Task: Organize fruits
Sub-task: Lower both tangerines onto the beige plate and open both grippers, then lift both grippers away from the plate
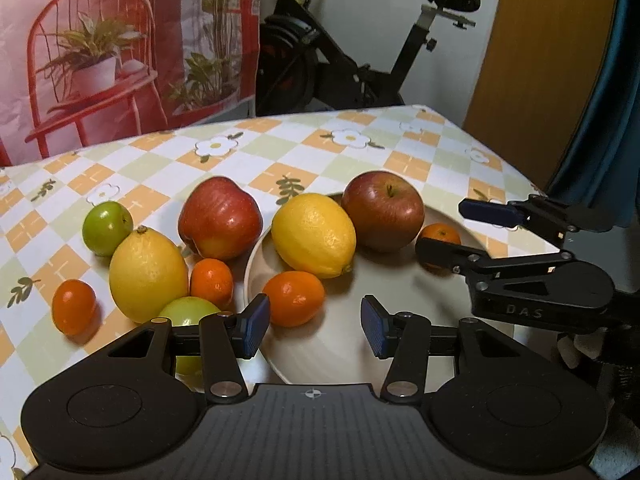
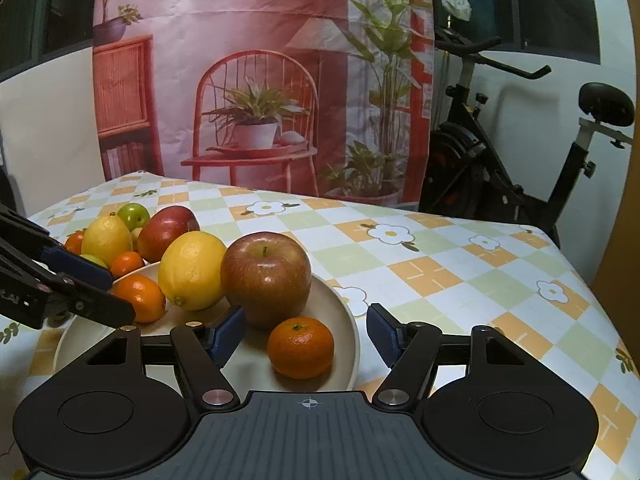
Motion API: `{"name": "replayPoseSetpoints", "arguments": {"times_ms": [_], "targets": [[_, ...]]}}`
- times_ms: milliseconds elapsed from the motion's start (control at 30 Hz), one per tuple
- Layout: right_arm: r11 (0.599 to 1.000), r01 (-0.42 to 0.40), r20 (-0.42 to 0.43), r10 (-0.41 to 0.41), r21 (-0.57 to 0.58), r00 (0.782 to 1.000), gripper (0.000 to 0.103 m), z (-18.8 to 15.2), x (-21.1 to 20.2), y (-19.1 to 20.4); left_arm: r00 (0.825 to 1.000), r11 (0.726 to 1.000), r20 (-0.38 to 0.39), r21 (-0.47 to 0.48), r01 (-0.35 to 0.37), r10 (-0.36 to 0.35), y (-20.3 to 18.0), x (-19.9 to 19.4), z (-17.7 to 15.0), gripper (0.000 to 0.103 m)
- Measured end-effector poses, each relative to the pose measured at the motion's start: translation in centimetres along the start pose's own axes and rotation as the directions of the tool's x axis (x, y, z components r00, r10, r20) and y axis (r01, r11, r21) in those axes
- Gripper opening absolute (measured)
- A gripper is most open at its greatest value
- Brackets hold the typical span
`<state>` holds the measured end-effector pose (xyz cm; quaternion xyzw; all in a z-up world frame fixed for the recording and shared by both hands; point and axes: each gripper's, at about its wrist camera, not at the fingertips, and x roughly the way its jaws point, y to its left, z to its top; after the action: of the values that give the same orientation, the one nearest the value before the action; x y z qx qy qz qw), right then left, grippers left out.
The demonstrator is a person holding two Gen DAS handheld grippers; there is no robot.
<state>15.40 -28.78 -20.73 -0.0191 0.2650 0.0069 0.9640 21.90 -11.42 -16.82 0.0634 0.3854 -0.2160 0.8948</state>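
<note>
A cream plate (image 1: 340,352) holds a yellow lemon (image 1: 314,234), a red apple (image 1: 384,210) and two small oranges. My left gripper (image 1: 314,330) hangs open over the plate's near side, and one orange (image 1: 293,298) lies just beyond its left pad, untouched. My right gripper (image 2: 306,336) is open around the other orange (image 2: 300,346), which rests on the plate with a gap to each pad. Left of the plate on the tablecloth lie a second apple (image 1: 219,218), a second lemon (image 1: 148,274), two green fruits (image 1: 107,228) and two more small oranges (image 1: 74,306).
The checked tablecloth (image 2: 440,272) stretches to the right of the plate, with the table's edge (image 2: 612,320) beyond. A printed backdrop (image 2: 260,80) hangs behind the table. An exercise bike (image 2: 500,160) stands at the back right.
</note>
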Motion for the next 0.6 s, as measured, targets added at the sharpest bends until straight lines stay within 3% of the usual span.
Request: {"name": "replayPoseSetpoints", "arguments": {"times_ms": [133, 433, 500, 600], "targets": [[1.000, 0.001, 0.000, -0.001, 0.001, 1.000, 0.065, 0.0, 0.0, 0.0, 0.999, 0.999, 0.046, -0.026, -0.022, 0.024, 0.3, -0.6, 0.1, 0.053], [1.000, 0.005, 0.006, -0.005, 0.010, 1.000, 0.077, -0.2, -0.1, -0.2, 0.995, 0.993, 0.070, -0.097, -0.062, 0.069, 1.4, -0.9, 0.2, 0.053], [1.000, 0.005, 0.006, -0.005, 0.019, 1.000, 0.086, -0.2, -0.2, -0.2, 0.994, 0.993, 0.076, -0.098, -0.068, 0.075, 1.4, -1.0, 0.3, 0.058], [0.999, 0.010, 0.009, -0.010, 0.037, 1.000, 0.086, -0.2, -0.3, -0.5, 0.992, 0.992, 0.077, -0.084, -0.094, 0.101, 1.2, -1.1, 0.2, 0.069]]}}
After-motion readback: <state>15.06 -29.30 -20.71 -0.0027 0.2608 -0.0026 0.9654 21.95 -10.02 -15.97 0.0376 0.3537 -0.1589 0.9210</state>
